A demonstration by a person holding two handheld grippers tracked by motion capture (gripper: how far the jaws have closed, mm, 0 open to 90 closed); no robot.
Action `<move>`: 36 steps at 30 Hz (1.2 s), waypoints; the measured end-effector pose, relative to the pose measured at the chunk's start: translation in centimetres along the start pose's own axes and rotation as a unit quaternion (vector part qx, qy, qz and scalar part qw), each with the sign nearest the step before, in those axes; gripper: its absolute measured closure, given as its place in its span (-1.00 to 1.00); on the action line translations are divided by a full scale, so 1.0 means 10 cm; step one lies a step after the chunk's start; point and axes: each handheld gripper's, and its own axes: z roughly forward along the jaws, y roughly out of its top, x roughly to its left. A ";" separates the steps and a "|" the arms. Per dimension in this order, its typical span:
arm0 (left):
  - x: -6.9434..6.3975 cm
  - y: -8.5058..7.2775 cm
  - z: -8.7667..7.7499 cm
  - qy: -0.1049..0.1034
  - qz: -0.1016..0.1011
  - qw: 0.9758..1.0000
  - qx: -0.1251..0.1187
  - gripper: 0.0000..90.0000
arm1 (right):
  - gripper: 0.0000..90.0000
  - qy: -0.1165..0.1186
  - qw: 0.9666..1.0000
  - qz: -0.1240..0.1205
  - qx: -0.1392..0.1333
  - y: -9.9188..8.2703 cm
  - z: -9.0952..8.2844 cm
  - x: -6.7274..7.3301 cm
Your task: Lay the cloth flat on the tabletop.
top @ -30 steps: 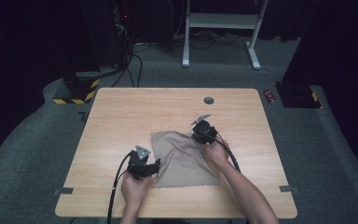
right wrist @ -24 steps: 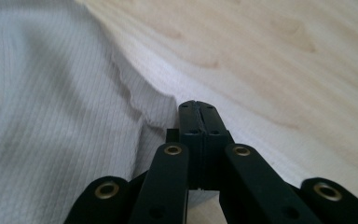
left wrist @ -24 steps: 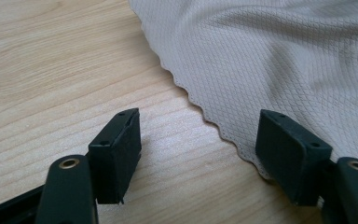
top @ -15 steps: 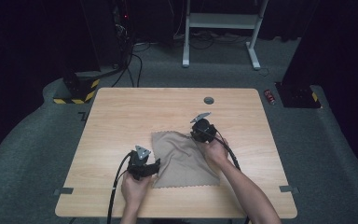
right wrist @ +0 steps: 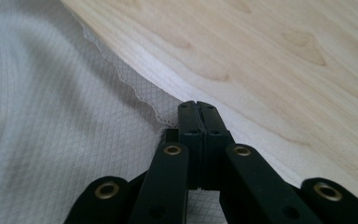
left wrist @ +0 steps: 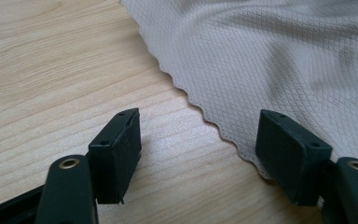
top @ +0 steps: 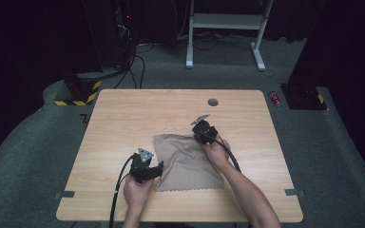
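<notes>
From above, you see the beige cloth [top: 187, 161] lying flat on the table [top: 123, 118], your left gripper [top: 145, 166] at its left edge and your right gripper [top: 204, 130] at its far right corner. Your left gripper view adds that its jaws stand wide apart, one over bare wood, the other over the scalloped hem. Your right gripper view shows its jaws pressed shut, pinching the cloth's edge.

no text, label, brand or number can be read anywhere. the nearest thing to a sign is the yellow-and-black striped hazard marking [top: 78, 90] on the dark base standing on the grey carpet beyond the far left corner of the light wooden table [top: 123, 114] (a warning pattern, no words on it).
</notes>
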 end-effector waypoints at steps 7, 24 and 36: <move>0.00 0.00 0.00 0.000 0.000 1.000 0.000 -0.30 | 0.98 -0.001 1.000 0.019 -0.010 0.12 -0.05 -0.09; 0.00 0.00 0.00 0.000 0.000 1.000 0.000 -0.31 | 0.58 0.022 0.997 0.065 -0.024 -0.31 -0.32 -0.22; 0.00 0.00 0.00 0.000 0.000 1.000 0.000 -0.31 | 0.97 0.038 0.998 0.056 0.000 -0.54 -0.28 -0.15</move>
